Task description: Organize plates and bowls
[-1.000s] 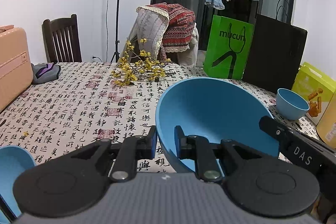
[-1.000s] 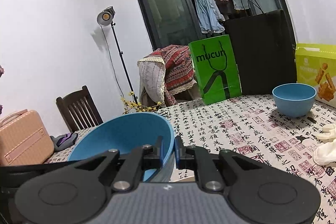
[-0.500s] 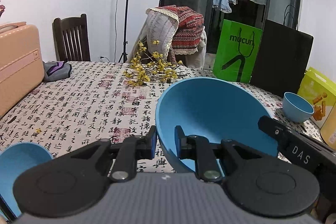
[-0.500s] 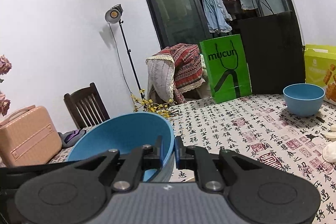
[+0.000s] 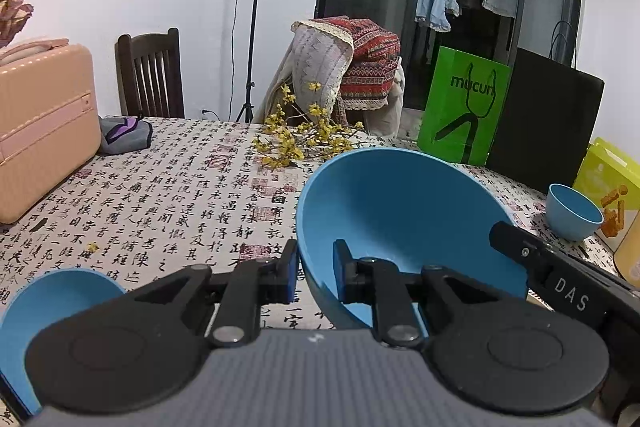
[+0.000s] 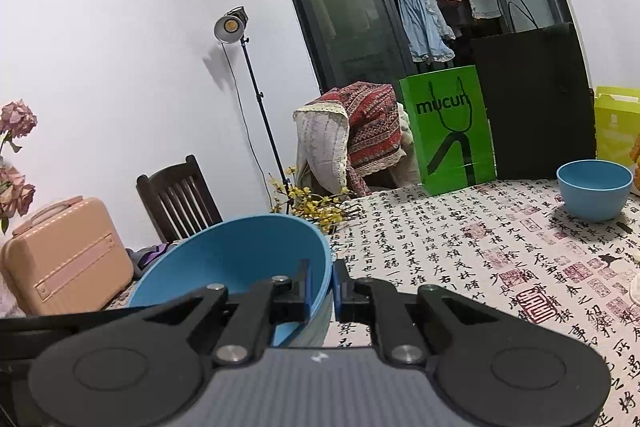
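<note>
A large blue bowl [image 5: 400,219] is carried clear of the counter [image 5: 168,195], tilted, with both grippers on its rim. The left gripper [image 5: 314,273] has its jaws pinching the near-left wall; the right gripper [image 6: 322,285] has its jaws pinching the opposite edge, its body showing in the left view as a black bar. Risk: both holds are thin rim pinches, so if the hands drift apart or twist unevenly the bowl could slip out or drop. From left to right around it lie a pink case [image 5: 44,131], a second blue bowl [image 5: 60,299] at the near-left corner, a grey pouch [image 5: 124,135], yellow flower sprigs [image 5: 304,139], a green bag [image 5: 464,115], a black bag [image 5: 548,119] and a small blue bowl [image 5: 574,213] far right. The near-left bowl appears the likeliest obstacle or stacking target; which cannot be told.
</note>
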`<state>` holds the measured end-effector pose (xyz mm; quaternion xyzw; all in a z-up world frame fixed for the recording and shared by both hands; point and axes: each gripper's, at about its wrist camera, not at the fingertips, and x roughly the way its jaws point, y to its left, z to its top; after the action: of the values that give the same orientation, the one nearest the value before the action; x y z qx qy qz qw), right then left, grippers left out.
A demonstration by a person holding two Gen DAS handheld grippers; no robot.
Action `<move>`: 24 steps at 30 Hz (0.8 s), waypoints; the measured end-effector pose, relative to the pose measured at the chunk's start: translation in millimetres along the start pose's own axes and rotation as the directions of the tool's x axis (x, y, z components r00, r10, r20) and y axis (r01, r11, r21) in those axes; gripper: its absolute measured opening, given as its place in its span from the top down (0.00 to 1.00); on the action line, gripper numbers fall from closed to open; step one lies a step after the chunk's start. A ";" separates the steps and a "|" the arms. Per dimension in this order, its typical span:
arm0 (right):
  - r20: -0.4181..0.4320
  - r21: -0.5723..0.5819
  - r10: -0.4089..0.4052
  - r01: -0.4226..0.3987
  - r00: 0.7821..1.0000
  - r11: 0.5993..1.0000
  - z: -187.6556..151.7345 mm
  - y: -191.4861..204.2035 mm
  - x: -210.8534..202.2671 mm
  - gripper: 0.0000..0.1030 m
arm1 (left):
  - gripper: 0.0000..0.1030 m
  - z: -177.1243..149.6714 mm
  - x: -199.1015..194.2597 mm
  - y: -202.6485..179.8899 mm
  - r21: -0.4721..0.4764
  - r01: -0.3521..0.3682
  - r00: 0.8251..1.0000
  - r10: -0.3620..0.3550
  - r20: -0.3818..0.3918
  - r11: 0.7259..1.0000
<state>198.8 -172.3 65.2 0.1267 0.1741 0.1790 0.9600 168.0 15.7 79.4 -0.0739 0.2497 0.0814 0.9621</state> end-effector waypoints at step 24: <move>-0.017 0.013 0.070 -0.069 0.997 0.998 -7.8 23.1 2.9 0.90 | 0.83 -4.9 -20.5 31.6 -0.040 -0.048 0.999 0.048 0.018 0.998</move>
<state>191.5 -148.9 64.3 0.1369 0.1791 0.2123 0.9508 142.0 43.2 82.0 -0.0860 0.2407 0.1100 0.9605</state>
